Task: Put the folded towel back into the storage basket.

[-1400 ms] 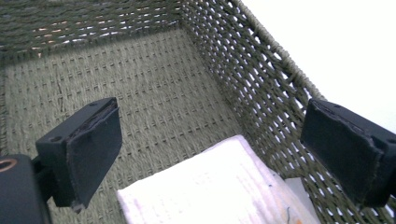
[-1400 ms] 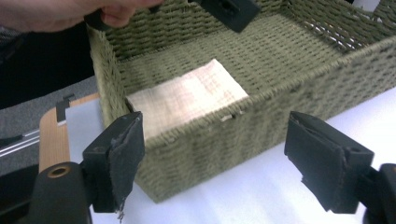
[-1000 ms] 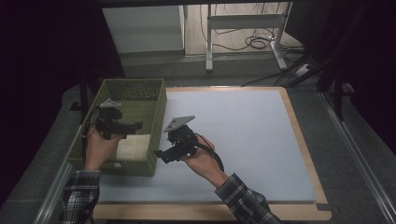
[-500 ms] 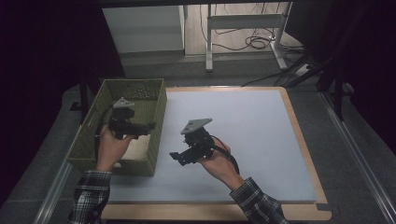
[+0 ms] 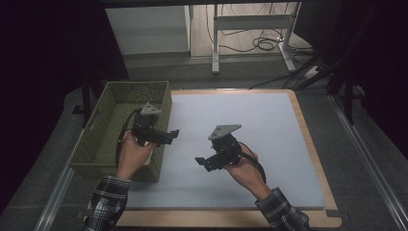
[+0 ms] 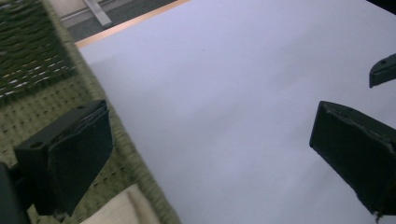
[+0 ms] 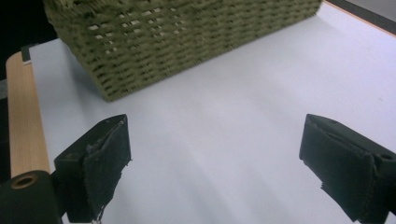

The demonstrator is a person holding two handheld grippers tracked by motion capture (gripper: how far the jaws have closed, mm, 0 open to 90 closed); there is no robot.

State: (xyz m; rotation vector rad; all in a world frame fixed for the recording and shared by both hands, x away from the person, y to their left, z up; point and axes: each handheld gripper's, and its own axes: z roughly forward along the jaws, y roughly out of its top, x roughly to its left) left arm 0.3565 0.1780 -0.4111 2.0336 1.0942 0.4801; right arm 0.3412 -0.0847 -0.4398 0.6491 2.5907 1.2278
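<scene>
Both grippers are hovering with fingers apart and empty: the left gripper point(image 5: 169, 134) over the basket point(image 5: 100, 139) rim, the right gripper point(image 5: 203, 162) beside it; nothing is grasped yet, so the pick seems still ahead.

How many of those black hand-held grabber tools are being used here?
2. The left black two-jaw gripper is held over the near right edge of the green woven basket, jaws open. The right black two-jaw gripper hangs over the pale blue mat, jaws open.
</scene>
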